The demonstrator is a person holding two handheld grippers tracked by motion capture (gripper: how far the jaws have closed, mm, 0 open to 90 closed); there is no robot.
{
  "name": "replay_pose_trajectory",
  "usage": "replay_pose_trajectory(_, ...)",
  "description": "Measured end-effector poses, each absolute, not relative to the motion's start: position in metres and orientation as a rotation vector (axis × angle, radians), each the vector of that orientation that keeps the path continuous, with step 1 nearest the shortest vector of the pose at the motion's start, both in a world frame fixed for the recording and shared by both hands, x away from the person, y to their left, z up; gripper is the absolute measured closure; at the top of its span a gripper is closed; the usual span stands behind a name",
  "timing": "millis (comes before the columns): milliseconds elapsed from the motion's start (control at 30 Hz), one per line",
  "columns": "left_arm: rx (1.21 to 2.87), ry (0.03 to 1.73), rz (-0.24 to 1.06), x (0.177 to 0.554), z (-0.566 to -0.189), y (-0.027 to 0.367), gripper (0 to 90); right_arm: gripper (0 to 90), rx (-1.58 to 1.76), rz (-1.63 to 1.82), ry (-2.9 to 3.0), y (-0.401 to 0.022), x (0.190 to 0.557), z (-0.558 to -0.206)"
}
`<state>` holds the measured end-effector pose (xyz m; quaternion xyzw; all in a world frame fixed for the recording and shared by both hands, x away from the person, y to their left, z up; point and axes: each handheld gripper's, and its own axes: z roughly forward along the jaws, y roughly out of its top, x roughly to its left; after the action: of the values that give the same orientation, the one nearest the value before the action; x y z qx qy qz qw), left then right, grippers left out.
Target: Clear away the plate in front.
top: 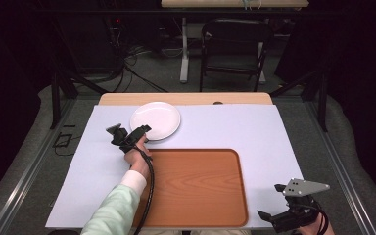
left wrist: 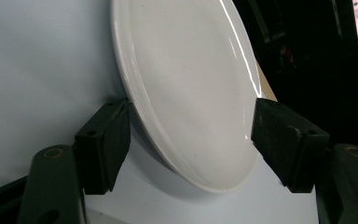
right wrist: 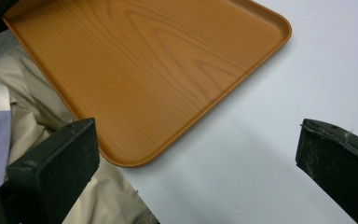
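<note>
Left gripper (left wrist: pixel 191 135) fingers straddle the white plate's (top: pixel 155 120) rim, not yet pinching; right gripper (right wrist: pixel 196 163) fingers spread above the tabletop (top: pixel 264 132).

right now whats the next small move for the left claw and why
Probably finish closing the left claw on the white plate: the plate's near rim already sits between its jaws, one beside the rim, the other apart from it. Then lift toward the wooden tray.
</note>
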<state>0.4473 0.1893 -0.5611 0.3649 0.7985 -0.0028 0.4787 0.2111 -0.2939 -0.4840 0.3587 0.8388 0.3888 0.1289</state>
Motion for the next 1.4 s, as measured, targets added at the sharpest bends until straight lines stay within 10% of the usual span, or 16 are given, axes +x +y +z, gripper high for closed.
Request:
replay_pose_trajectory(933,0.811,2.009,-0.019,0.454,-0.576,0.198,78.3,0.0,1.042,1.133,2.443,-0.294,0.212,-0.484)
replay_pose_trajectory(1400,0.802,1.937,-0.106,0.456,-0.581,0.208,82.1,0.0,1.046,1.13,2.446,-0.293,0.213,-0.485)
